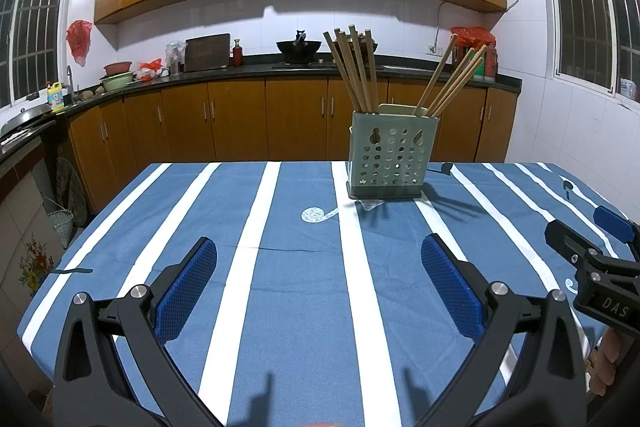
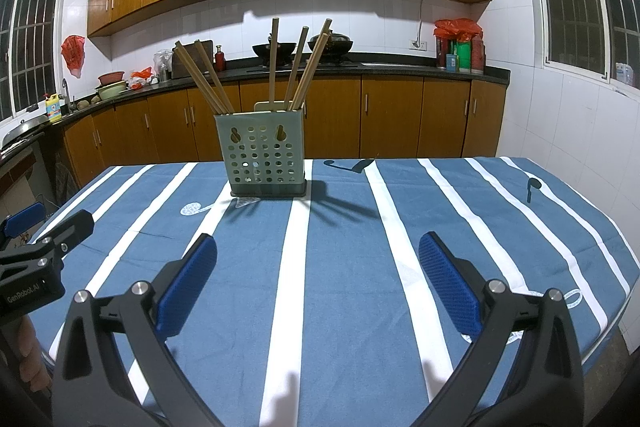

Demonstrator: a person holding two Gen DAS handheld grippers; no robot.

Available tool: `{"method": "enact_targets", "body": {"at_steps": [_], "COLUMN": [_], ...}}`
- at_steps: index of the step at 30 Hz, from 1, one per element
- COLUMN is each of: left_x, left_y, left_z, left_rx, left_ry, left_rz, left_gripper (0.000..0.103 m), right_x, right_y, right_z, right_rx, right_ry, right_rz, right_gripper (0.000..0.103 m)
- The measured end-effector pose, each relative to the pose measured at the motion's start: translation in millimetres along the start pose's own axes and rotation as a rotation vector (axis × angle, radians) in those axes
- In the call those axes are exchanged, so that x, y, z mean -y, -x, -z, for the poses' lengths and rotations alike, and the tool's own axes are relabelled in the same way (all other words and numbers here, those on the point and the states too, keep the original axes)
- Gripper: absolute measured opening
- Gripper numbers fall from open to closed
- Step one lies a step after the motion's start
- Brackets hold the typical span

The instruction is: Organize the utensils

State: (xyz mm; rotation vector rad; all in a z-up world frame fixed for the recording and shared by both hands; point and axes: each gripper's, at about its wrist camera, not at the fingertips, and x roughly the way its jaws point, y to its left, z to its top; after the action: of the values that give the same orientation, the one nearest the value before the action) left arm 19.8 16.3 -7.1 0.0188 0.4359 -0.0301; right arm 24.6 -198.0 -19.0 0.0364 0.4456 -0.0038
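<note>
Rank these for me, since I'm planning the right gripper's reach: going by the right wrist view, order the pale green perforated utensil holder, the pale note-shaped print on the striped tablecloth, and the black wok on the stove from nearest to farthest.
1. Pale note-shaped print, on the tablecloth, ahead-left of the right gripper.
2. Pale green perforated utensil holder, mid-table, holding wooden chopsticks.
3. Black wok, on the far counter.
</note>
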Motion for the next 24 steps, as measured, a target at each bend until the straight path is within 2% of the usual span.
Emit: {"method": "enact_targets", "body": {"at_steps": [24], "left_x": [1.3], "left_y": [-3.2], "left_z": [6.3], "left_rx": [-0.005], "left_ry": [0.005], "left_rz": [-0.008], "left_gripper": [0.101], "right_x": [1.5], "right_y": [0.3], "right_z": [-0.8], "right_rx": [-0.001], "right_ry": [-0.001], "right_rz": [-0.001], "right_gripper": [0.099]}}
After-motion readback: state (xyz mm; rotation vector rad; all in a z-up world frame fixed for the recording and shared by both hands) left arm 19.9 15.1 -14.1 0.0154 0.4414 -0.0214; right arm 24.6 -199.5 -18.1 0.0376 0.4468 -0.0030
